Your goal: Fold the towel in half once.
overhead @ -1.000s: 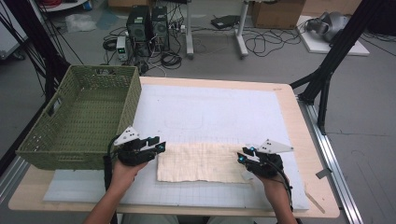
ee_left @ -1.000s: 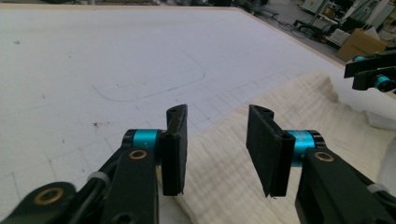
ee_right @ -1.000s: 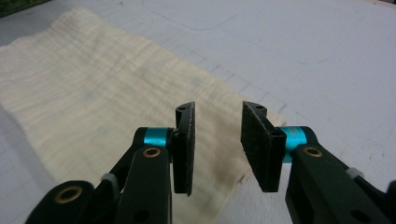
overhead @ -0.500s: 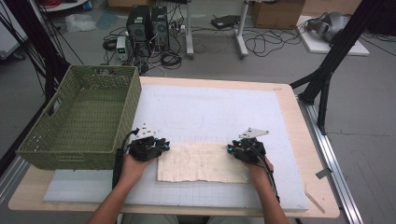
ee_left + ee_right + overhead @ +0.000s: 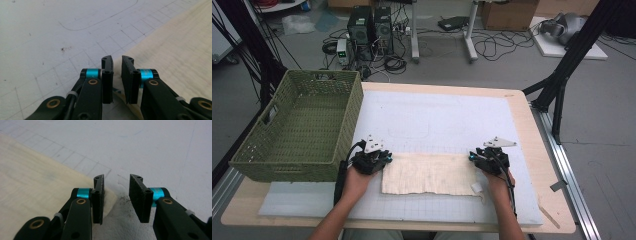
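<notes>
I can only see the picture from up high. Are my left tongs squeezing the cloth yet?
Observer: Not yet. In the left gripper view, the left tongs have just been closing to a thin gap. The edge of the cloth shows in that gap, but it doesn't look pinched.
Operator: What about my right ones?
Observer: In the right gripper view, the right tongs stand wider apart. One jaw is over the cloth's corner and the other is over the white mat.
Operator: Is the mat clean there?
Observer: No, there are dark specks on it beside the corner.
</notes>
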Tool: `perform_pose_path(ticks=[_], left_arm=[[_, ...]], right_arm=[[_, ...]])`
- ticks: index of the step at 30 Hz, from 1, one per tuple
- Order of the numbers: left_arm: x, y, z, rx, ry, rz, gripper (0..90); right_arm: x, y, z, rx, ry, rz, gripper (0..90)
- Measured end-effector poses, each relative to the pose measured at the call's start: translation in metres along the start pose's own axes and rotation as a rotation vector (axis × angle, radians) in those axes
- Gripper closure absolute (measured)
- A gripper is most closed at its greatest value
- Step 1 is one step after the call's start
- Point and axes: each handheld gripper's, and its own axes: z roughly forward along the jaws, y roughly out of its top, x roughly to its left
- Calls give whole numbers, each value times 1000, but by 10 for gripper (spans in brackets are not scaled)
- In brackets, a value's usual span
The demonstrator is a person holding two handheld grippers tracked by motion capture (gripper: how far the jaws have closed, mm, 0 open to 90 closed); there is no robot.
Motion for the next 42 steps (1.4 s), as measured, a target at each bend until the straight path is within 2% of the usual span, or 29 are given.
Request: perform_pose_path(ticks=[3,5,7,10,12,14,17,19,20,21,22,24,25,27,28,29,30,33,36,37,39,42], left_arm=[[6,1,-5,-59,5,-53,681],[10,2,-8,-107,5,-97,614],[14,2,-7,-120,-9,-119,576],[14,2,-1,-94,-36,-136,543],[13,1,4,-63,-53,-126,537],[10,3,7,-32,-61,-99,540],[9,4,11,9,-66,-81,618],[8,5,11,15,-55,-71,727],[8,5,11,15,-68,-67,811],[8,5,11,19,-68,-64,840],[8,6,11,25,-73,-56,852],[11,7,12,24,-71,-77,859],[12,8,12,14,-56,-82,861],[18,10,13,12,-49,-104,862],[19,11,14,-15,-42,-120,861],[21,13,15,-14,-40,-129,861],[23,16,17,-6,-39,-134,861],[28,26,21,-34,-19,-139,861],[32,34,25,-46,-5,-146,861],[33,34,26,-63,-1,-156,861],[35,32,29,-63,1,-175,860],[36,30,31,-53,6,-158,848]], right_arm=[[-1,3,-12,-87,23,21,651],[-2,4,-18,-99,31,23,645],[-3,3,-18,-94,54,21,627],[-1,2,-14,-69,79,11,616],[2,2,-8,-45,85,0,615],[3,2,-2,-13,79,-17,616],[1,-2,4,38,82,-20,657],[0,-4,2,36,108,-5,747],[0,-4,1,39,119,-3,814],[1,-4,1,43,138,2,841],[2,-4,0,50,138,-4,852],[2,-3,-1,54,139,-21,855],[3,-3,-1,55,137,-20,856],[3,-2,-2,42,121,-31,856],[3,-1,-3,34,112,-30,856],[3,0,-2,21,102,-36,855],[3,2,-2,15,90,-43,855],[2,7,1,0,50,-49,855],[-1,13,5,-15,17,-36,855],[-2,15,7,-18,14,-27,854],[-4,20,12,-12,-2,-26,853],[-2,26,19,0,-29,-33,848]])
